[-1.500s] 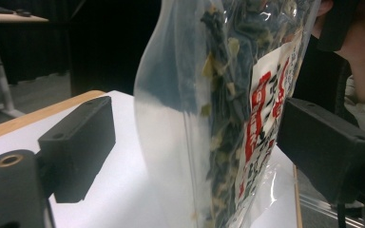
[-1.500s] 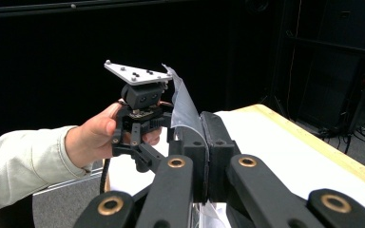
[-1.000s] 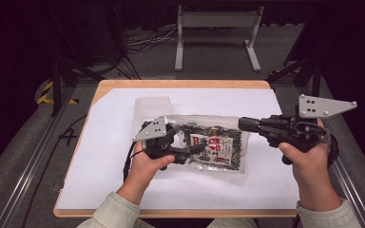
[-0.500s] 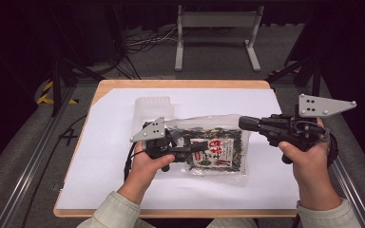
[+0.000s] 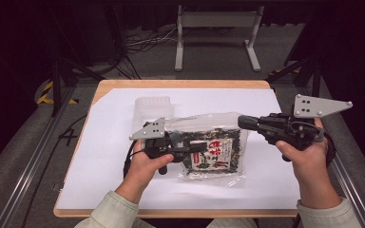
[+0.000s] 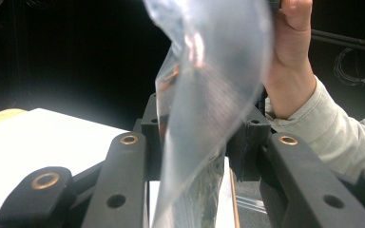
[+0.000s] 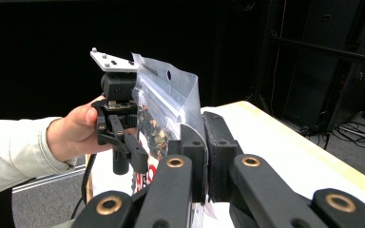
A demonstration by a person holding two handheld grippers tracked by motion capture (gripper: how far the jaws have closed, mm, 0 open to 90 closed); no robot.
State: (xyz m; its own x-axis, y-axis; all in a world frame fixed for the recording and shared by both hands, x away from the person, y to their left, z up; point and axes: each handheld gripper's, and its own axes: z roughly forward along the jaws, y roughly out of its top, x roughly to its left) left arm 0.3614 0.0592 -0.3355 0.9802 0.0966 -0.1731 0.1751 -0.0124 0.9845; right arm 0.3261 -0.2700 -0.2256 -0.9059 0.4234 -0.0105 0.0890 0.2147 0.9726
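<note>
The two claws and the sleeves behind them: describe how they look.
Both the left claw and the right claw are black, each topped by a grey three-cornered plate with small holes. Brass-coloured rivets ring the jaw links. A black cable trails from the left one. Both sleeves are pale grey-green.

Two black hand-held grippers, pale sleeves

The left gripper (image 5: 197, 151) is matte black, topped by a grey three-cornered plate dotted with small screws, and a black cable loops from its rear. The right gripper (image 5: 243, 121) is the same black build, its grey plate larger in the high view and pierced by several dark holes. In the gripper views each jaw arm is a thick black bar with brass-coloured rivets at the pivots and plain round holes between them. The left hand (image 5: 145, 164) and right hand (image 5: 300, 153) emerge from pale, perhaps grey-green, long sleeves with ribbed cuffs.
</note>
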